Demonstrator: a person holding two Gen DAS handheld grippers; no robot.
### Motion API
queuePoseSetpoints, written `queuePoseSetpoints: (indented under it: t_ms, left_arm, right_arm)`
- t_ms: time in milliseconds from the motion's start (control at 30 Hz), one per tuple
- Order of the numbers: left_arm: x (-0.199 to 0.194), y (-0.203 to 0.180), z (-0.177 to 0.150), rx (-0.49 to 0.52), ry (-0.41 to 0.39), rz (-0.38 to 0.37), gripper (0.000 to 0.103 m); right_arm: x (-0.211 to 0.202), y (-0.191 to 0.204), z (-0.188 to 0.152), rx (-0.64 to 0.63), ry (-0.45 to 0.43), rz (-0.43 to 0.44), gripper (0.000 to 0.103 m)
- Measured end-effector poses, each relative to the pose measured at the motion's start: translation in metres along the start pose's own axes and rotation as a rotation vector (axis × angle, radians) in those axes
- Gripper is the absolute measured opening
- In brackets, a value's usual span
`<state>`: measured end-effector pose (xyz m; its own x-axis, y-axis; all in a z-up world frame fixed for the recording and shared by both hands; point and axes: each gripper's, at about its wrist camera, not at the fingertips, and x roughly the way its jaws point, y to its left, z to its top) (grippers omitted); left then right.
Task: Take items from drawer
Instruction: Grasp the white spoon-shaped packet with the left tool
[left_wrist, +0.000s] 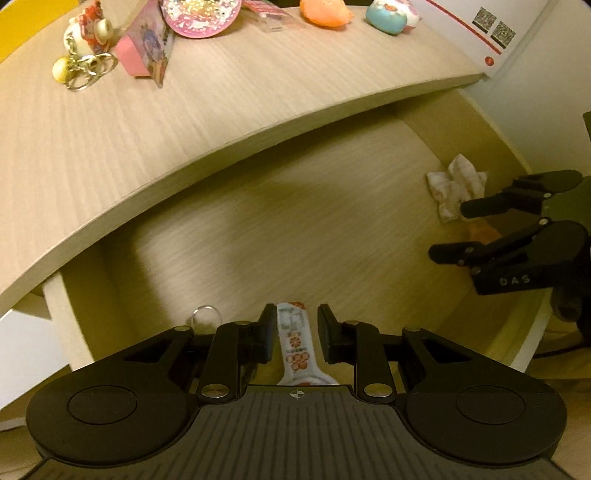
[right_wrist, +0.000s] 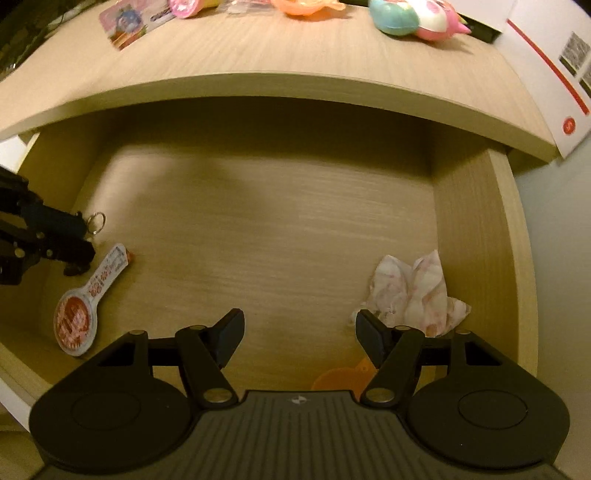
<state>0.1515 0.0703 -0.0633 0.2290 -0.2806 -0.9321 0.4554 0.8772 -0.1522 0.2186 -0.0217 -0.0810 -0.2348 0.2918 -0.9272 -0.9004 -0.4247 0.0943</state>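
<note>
The wooden drawer (right_wrist: 476, 240) is pulled out below the desktop. A white paddle-shaped tag with red flowers (left_wrist: 295, 341) lies on its floor at the left. My left gripper (left_wrist: 296, 332) is open, and its fingers straddle the tag's handle with small gaps. In the right wrist view the tag (right_wrist: 79, 314) lies beside the left gripper (right_wrist: 86, 238). My right gripper (right_wrist: 299, 332) is wide open over bare drawer floor. A crumpled pink-and-white wrapper (right_wrist: 417, 295) lies just beyond its right finger, and a flat orange piece (right_wrist: 343, 376) shows underneath it.
A metal key ring (right_wrist: 96, 221) lies by the left gripper's tips. The desktop (left_wrist: 221, 110) overhangs the drawer's back and carries several toys, a pink card (left_wrist: 147, 48) and a keychain (left_wrist: 83, 62). A white box (right_wrist: 546, 74) stands at the right.
</note>
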Motion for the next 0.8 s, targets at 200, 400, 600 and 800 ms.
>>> queuePoseSetpoints:
  t_ms: [200,400,600,800]
  left_arm:
    - [-0.004,0.000,-0.005,0.002,0.015,0.022,0.026]
    - [0.014,-0.006,-0.007,0.011,0.084,0.004,0.026]
    - [0.022,-0.014,-0.006,0.030,0.103,-0.002,0.026]
    - [0.031,-0.012,-0.006,0.030,0.118,0.015,0.026]
  right_arm:
    - [-0.001,-0.008,-0.004,0.031,-0.012,0.025,0.068]
    - [0.000,-0.007,-0.006,0.021,-0.009,0.033,0.068]
    - [0.000,-0.009,-0.004,0.027,-0.008,0.039,0.068]
    - [0.000,-0.007,-0.004,0.024,-0.010,0.040,0.068]
